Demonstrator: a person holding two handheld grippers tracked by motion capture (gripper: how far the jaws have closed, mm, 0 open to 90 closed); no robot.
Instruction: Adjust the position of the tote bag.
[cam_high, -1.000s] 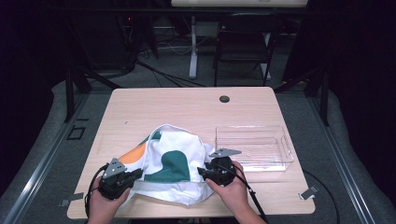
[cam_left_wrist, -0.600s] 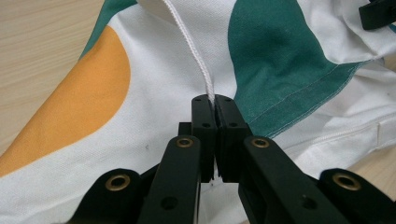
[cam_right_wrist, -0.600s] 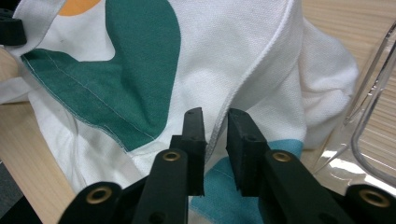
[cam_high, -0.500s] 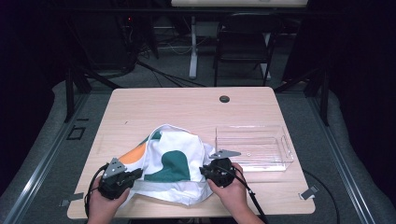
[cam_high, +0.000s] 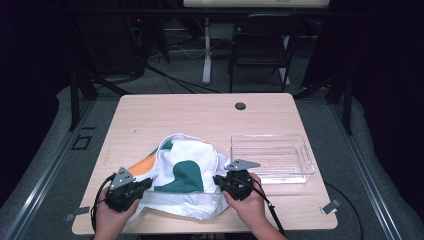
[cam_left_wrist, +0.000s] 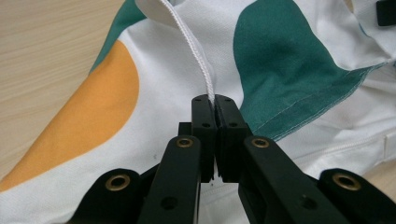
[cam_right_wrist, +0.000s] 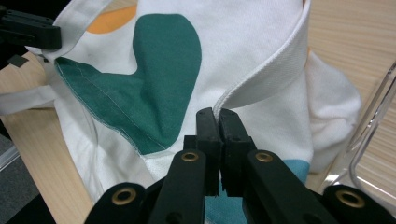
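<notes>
A white garment with green and orange patches lies crumpled on the wooden table, near its front edge. My left gripper is at the garment's left side, shut on a ribbed white edge. My right gripper is at the garment's right side, shut on a folded white hem. In the left gripper view the green patch lies right of the jaws and the orange patch left of them. The right gripper view has the green patch left of its jaws.
A clear plastic tray stands just right of the garment, close to my right hand; its rim reaches into the right gripper view. A round black grommet sits near the table's far edge. A chair stands beyond the table.
</notes>
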